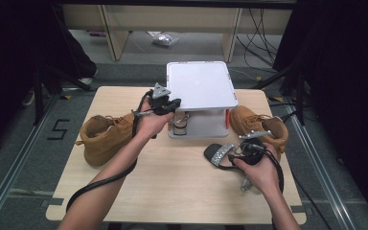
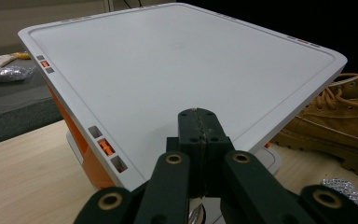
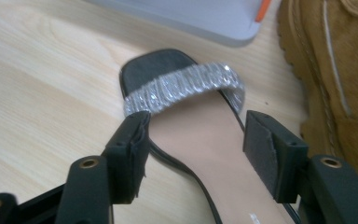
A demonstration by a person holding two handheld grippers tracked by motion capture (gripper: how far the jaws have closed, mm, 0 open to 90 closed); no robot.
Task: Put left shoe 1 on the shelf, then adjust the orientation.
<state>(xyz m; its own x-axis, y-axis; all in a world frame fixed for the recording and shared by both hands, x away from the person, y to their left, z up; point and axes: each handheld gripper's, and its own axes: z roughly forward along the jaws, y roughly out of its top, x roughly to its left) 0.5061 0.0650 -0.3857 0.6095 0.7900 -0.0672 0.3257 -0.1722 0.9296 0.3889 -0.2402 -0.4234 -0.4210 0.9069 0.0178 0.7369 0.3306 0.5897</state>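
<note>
A black sandal point(image 1: 219, 154) with a glittering silver strap point(image 3: 186, 86) lies flat on the wooden table, right of centre. My right gripper point(image 3: 198, 140) is open, one jaw on each side of the sandal's tan insole and neither pad pressing on it; in the high view the right gripper point(image 1: 249, 151) sits at the sandal's heel end. My left gripper point(image 2: 199, 116) is shut, its tips together above the near edge of a white two-level rack point(image 2: 168, 60) with orange sides. From above, the left gripper point(image 1: 165, 103) is at the rack's point(image 1: 201, 84) front left corner.
One tan lace-up boot point(image 1: 105, 136) lies at the table's left. A second tan boot point(image 1: 258, 124) stands right of the rack, close to the sandal and my right gripper. Something shiny point(image 1: 179, 122) sits on the rack's lower level. Cables trail from both grippers.
</note>
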